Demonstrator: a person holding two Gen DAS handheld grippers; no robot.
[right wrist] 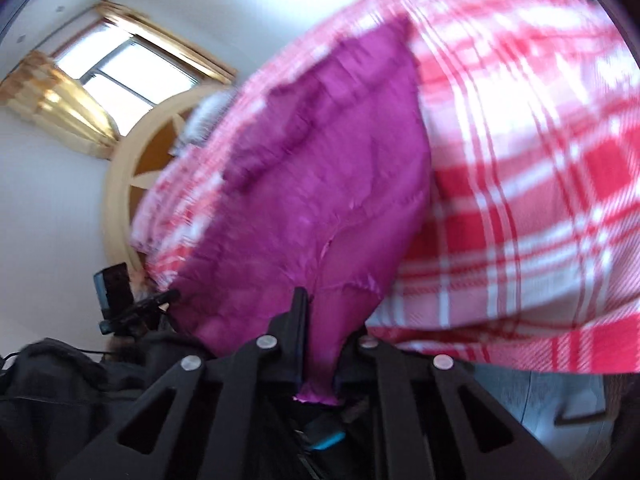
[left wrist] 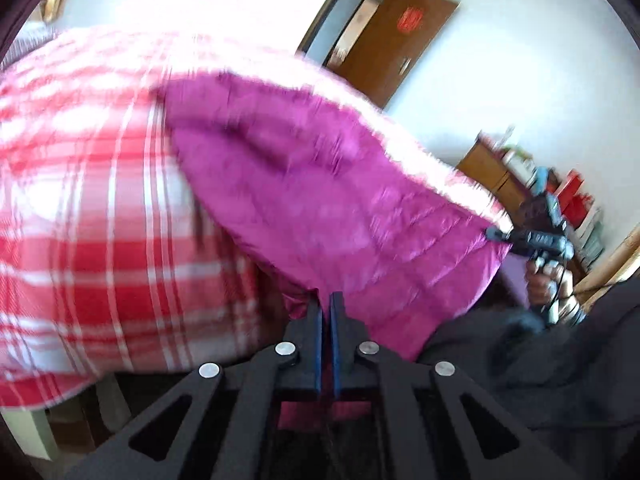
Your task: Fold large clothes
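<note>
Holding magenta garment (left wrist: 320, 184) by one edge: your left gripper (left wrist: 326, 312) jaws clamped on its corner, right gripper (right wrist: 318, 320) jaws clamped on bunched hem. Garment stretches ahead of jaws over checked bed cover (left wrist: 100, 240), edge taut, likely for folding.

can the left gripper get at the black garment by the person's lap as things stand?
Probably not yet. The left gripper is shut on the magenta garment, so its jaws are occupied. The black garment lies uncovered just to its right; it would likely need to release first.
</note>
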